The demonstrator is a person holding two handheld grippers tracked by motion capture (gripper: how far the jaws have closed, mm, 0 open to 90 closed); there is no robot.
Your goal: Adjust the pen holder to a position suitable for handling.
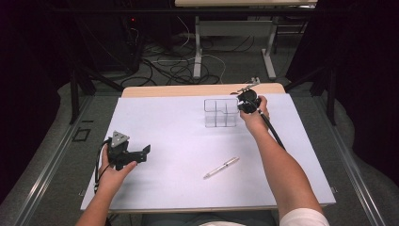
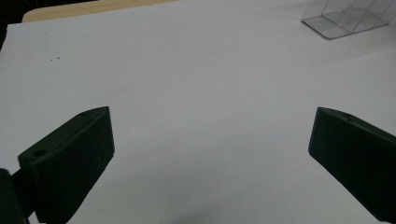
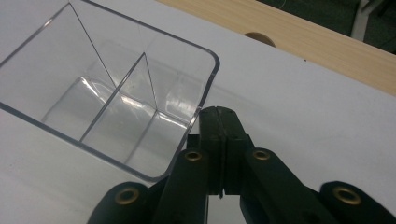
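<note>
The right gripper [image 3: 219, 112] has its two black jaws pressed flat together with nothing between them. Its tip sits right against the near outer wall of the clear organizer box [image 3: 116, 93], by one rounded corner; whether it actually touches the plastic I cannot tell. From above, this gripper [image 1: 246, 102] is held at the box's right side, the person's right hand [image 1: 256, 115] wrapped around it and its cable running back along the forearm.

The clear organizer box [image 1: 220, 112] stands upright just beside that gripper, open at the top and split by thin clear walls into compartments, all bare as far as the right gripper view looks into them. It rests on the white sheet [image 1: 179, 141] that covers the desk [image 1: 188, 90], whose wooden edge shows just beyond the gripper.

Back toward the person from the right gripper, well apart from it, a silver pen [image 1: 221, 167] lies flat and slanted on the sheet.

Far over on the other side, the left gripper [image 1: 143, 153] is held low near the sheet's edge in the left hand [image 1: 115, 169]. Its jaws stand wide apart with only bare white sheet between them, and the box [image 2: 348, 18] sits well off ahead of it to one side.
</note>
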